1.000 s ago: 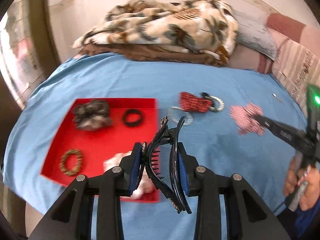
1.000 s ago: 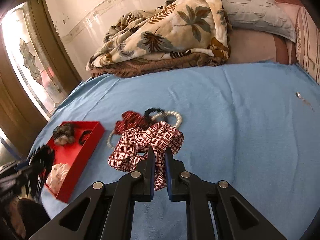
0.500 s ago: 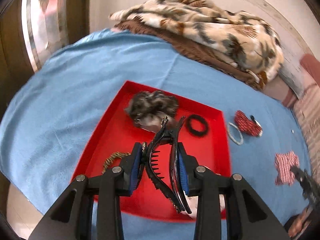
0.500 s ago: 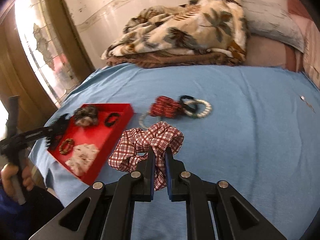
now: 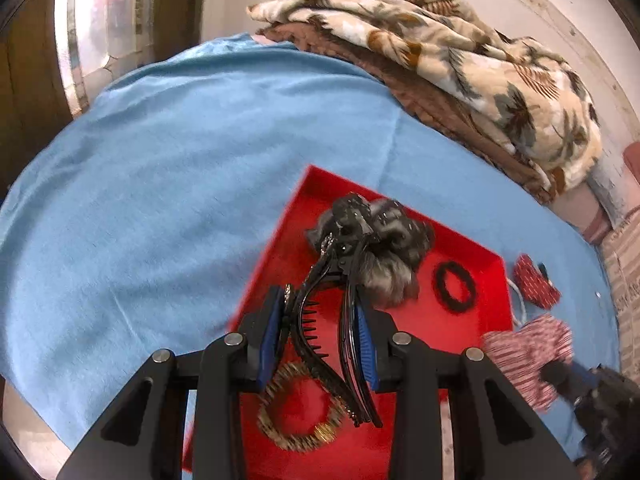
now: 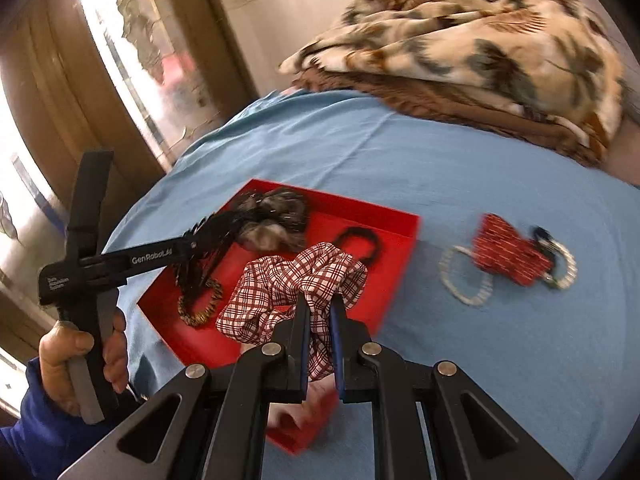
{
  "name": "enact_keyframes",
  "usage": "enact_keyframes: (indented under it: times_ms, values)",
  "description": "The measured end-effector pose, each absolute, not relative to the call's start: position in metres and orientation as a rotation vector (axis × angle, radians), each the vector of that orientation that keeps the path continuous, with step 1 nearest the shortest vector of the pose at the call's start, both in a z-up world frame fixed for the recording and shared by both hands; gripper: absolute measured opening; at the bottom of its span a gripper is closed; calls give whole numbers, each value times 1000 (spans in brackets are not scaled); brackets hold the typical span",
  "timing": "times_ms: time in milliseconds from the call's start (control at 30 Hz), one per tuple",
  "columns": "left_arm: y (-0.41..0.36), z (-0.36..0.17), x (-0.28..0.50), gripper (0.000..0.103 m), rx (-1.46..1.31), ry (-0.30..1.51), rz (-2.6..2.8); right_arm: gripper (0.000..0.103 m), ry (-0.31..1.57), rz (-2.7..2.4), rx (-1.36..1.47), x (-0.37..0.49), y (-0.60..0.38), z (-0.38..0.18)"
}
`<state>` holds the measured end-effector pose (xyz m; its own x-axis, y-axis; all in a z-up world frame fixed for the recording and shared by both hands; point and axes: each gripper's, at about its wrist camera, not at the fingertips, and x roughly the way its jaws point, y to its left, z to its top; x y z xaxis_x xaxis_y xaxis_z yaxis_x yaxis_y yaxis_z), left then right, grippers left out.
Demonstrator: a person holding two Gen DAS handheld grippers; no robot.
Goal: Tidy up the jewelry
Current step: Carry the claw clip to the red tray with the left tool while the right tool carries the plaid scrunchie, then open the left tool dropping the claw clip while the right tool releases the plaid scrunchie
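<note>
Left wrist view shows our left gripper [image 5: 320,332] clamped on a black claw clip [image 5: 332,320], held by its two levers so the toothed jaws point back toward us, over the near half of the red tray [image 5: 488,256]. We judge the clip light, stiff and glossy, so it could twist or slip between the blue pads; the flat levers are the sound place to hold it, not the teeth or the hinge. From the right wrist view, our right gripper [image 6: 320,322] pinches a fold of the red plaid scrunchie [image 6: 296,280], which hangs over the tray's right edge. It looks soft, light and forgiving, and any bunch of fabric would serve as a hold, though it will sag and drag. Inside the tray lie a grey furry scrunchie [image 5: 384,256] toward the far left corner, a black hair tie [image 5: 456,286] by the far right edge and a gold beaded bracelet [image 5: 300,408] near the front; bare red floor shows in the middle. The tray's low walls are what we must clear, and the two tools sit close together above it, so we judge crowding the main risk. Beyond the right edge, on the blue sheet [image 6: 520,360], rest a red pouch [image 6: 508,256] and pearl bracelets [image 6: 464,284], with open cloth around them.
</note>
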<state>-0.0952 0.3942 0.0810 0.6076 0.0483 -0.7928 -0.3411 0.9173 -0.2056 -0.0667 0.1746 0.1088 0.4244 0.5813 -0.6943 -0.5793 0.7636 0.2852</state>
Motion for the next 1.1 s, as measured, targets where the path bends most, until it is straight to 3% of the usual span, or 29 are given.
enact_keyframes:
  times_ms: [300,767,867,967,1100]
  values:
    - [395,66,-76,33,-283,901,270,11,968,777,-81,-57,239,78]
    - [396,63,-68,34,-292,902,253,11,1010,880,-148,-84,257,63]
    - [395,63,-69,39,-306,900,243,13,1005,887,-164,-92,262,62]
    - [392,67,-73,51,-304,882,227,15,982,880,-176,-96,263,66]
    - [385,78,-83,66,-270,828,226,34,928,871,-187,-109,259,79]
